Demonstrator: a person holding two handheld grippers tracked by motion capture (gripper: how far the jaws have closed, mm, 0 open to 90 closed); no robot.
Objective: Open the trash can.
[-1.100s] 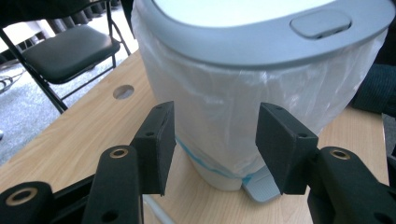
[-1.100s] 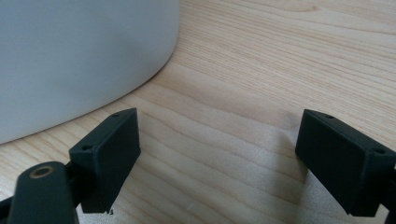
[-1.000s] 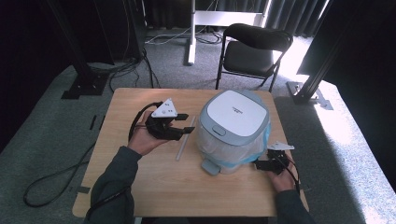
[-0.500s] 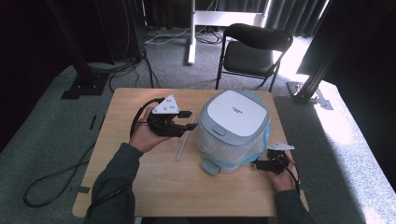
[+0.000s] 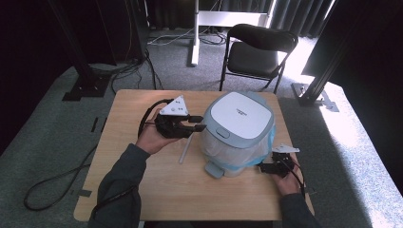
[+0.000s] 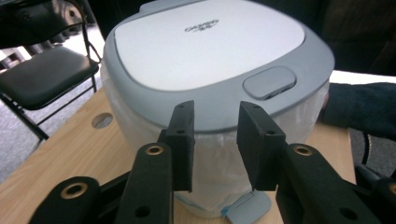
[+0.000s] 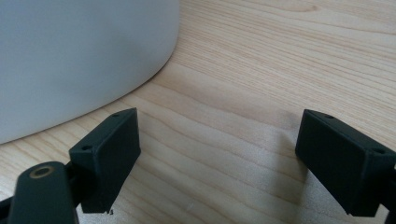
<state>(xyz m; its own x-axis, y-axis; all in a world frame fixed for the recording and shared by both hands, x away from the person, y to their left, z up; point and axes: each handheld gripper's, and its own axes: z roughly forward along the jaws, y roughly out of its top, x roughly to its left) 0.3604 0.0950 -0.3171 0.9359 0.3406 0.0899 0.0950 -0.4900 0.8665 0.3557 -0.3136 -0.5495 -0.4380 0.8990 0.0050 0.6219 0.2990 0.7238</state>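
A small bin with a white lid [image 5: 240, 113] and grey-blue rim stands on the right half of the wooden table [image 5: 133, 190]; a clear bag liner hangs out under the rim. My left gripper [image 5: 198, 124] is held at lid height on the bin's left side, its tips at the rim. In the left gripper view the jaws [image 6: 215, 140] stand a little apart with nothing between them, facing the rim below the lid's grey push button [image 6: 269, 82]. My right gripper [image 5: 263, 167] rests low by the bin's right base, wide open [image 7: 215, 158] over bare wood beside the bin's white wall [image 7: 70, 60].
A thin white stick [image 5: 184, 149] lies on the table left of the bin. The bin's blue foot pedal [image 5: 214, 169] juts toward the front edge. A black folding chair [image 5: 259, 47] stands behind the table. Cables trail on the floor at left.
My left gripper has shifted a little to the right, closer to the bin's lid rim. The right gripper and the bin have stayed put.
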